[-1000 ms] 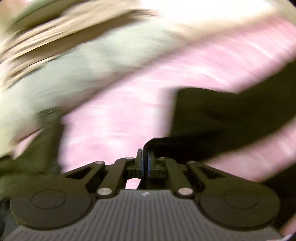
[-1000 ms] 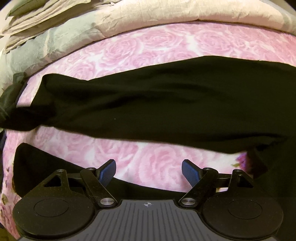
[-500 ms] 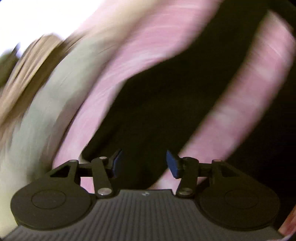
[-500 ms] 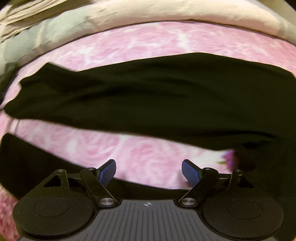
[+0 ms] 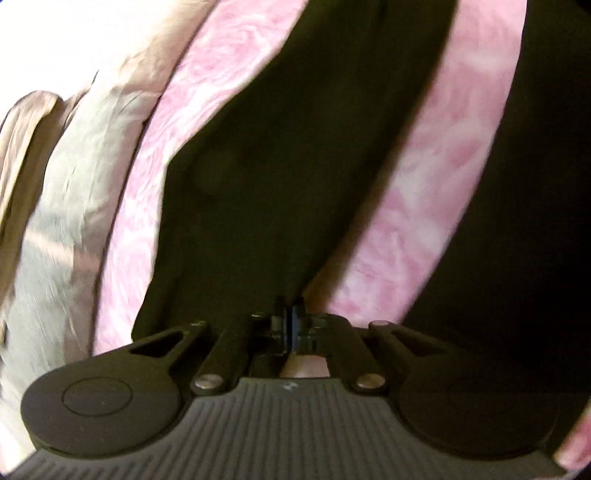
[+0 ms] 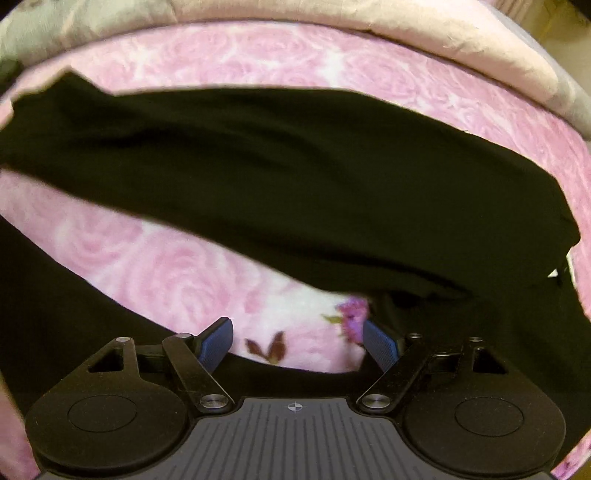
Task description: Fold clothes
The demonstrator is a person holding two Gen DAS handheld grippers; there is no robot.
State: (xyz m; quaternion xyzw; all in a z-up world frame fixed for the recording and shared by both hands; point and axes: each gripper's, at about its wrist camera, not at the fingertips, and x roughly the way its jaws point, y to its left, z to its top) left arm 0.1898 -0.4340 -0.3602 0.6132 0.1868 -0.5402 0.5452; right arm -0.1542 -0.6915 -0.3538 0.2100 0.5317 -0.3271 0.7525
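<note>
A black garment (image 5: 280, 166), seemingly trousers, lies spread on a pink rose-print bedsheet (image 5: 424, 221). In the left wrist view one leg runs up the middle and another dark part fills the right side. My left gripper (image 5: 290, 314) is shut, and the near edge of that leg is drawn in between its pads. In the right wrist view the black garment (image 6: 295, 166) stretches across the frame, with a second leg at the lower left. My right gripper (image 6: 297, 343) stands open over the bedsheet (image 6: 166, 266) between the two legs, with nothing between its fingers.
A rumpled grey and beige quilt (image 5: 74, 184) lies along the far side of the bed; in the right wrist view this quilt (image 6: 443, 33) runs along the top. Small butterfly and flower prints (image 6: 269, 349) show on the sheet by the right gripper.
My left gripper swung down and rolled, opened over the black leg, then shut on its edge. The right gripper slid sideways along the sheet toward where the legs join, staying open.
</note>
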